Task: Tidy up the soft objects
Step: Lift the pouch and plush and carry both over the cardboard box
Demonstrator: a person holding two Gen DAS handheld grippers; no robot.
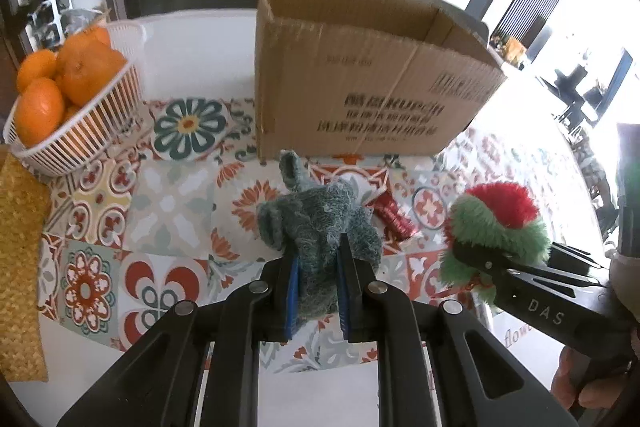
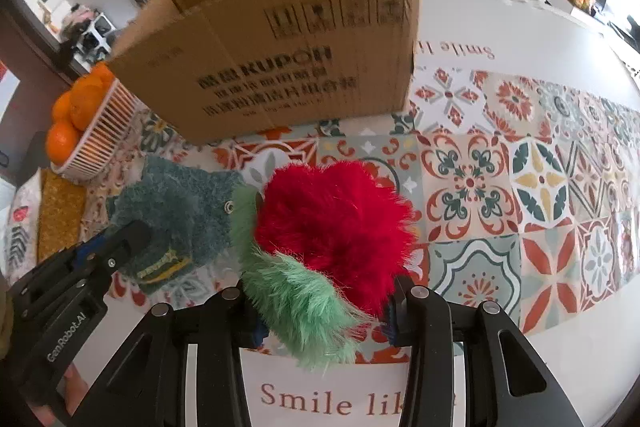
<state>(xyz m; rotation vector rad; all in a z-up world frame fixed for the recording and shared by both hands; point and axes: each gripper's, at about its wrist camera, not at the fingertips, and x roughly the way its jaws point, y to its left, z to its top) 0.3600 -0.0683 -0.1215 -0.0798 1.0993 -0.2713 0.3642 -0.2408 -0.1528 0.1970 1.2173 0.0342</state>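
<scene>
The left gripper (image 1: 318, 267) has its fingers (image 1: 291, 291) clenched on a fuzzy teal plush toy (image 1: 316, 223), which sticks out forward beyond the tips, its long axis running toward an open cardboard box (image 1: 360, 87). The right gripper (image 2: 324, 311) grasps a fluffy red and green pom-pom (image 2: 332, 223) that bulges out above its fingers (image 2: 396, 307). Both toys are above the patterned counter (image 2: 520, 187), just in front of the box. A white basket of oranges (image 1: 72, 123) sits to the left.
</scene>
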